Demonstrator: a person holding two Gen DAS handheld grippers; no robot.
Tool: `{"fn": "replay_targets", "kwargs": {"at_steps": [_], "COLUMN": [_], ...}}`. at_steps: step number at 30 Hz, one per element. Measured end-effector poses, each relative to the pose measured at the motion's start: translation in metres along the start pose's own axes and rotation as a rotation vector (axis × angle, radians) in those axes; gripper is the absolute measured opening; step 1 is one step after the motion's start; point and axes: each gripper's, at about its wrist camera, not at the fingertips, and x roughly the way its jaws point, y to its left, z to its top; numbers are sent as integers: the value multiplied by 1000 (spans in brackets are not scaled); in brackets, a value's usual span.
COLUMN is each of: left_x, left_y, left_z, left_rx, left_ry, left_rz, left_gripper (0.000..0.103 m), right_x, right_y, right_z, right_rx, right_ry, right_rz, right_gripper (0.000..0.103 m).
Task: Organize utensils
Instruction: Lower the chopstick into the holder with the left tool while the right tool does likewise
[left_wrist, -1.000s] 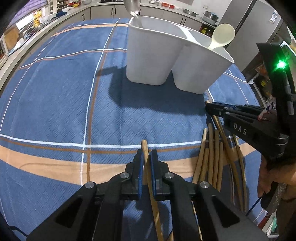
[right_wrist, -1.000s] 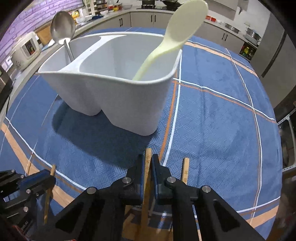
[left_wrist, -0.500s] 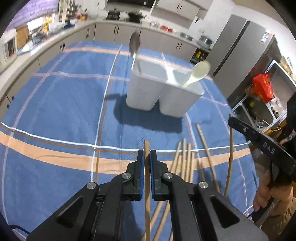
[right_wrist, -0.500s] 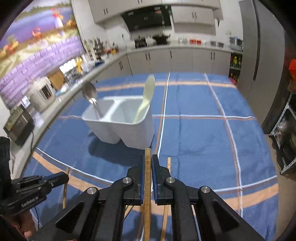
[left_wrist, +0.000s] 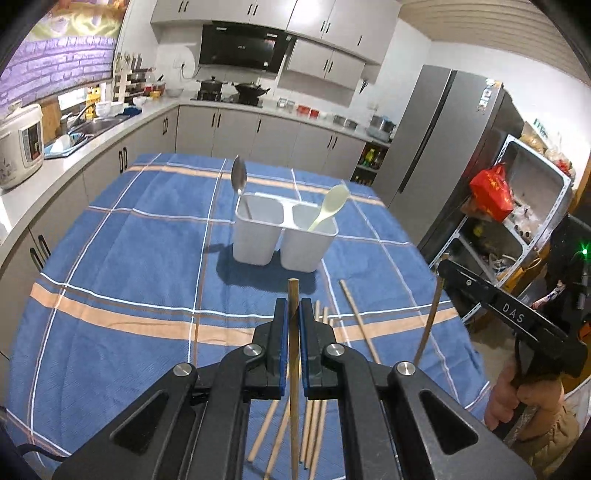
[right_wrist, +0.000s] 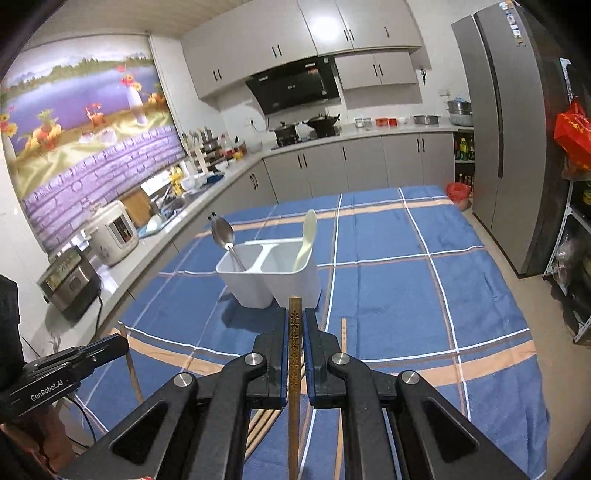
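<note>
A white two-compartment holder stands on the blue checked tablecloth. A metal spoon leans in its left compartment and a cream plastic spoon in its right. My left gripper is shut on a plain wooden chopstick, raised above several loose chopsticks on the cloth. My right gripper is shut on a patterned chopstick, well short of the holder. Each gripper shows at the edge of the other's view: the right and the left.
One loose chopstick lies slanted to the right of the pile. A grey fridge and a metal shelf stand past the table's right side. A counter with a rice cooker runs along the left.
Both grippers have risen and drawn back from the holder, each carrying its chopstick up off the cloth. The holder now looks smaller and farther away.
</note>
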Motion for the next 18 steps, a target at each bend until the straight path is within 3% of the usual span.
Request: {"fn": "replay_targets", "kwargs": {"at_steps": [10, 18], "left_x": [-34, -43], "left_y": [-14, -4], "left_z": [5, 32], "left_rx": [37, 22], "left_ry": [-75, -126], "left_rz": [-24, -55], "left_gripper": [5, 5], "right_x": [-32, -39], "right_y": [9, 18], "right_z": [8, 29], "right_rx": [-3, -24], "right_ry": [-63, -101], "right_rz": [21, 34], "right_gripper": [7, 7]}}
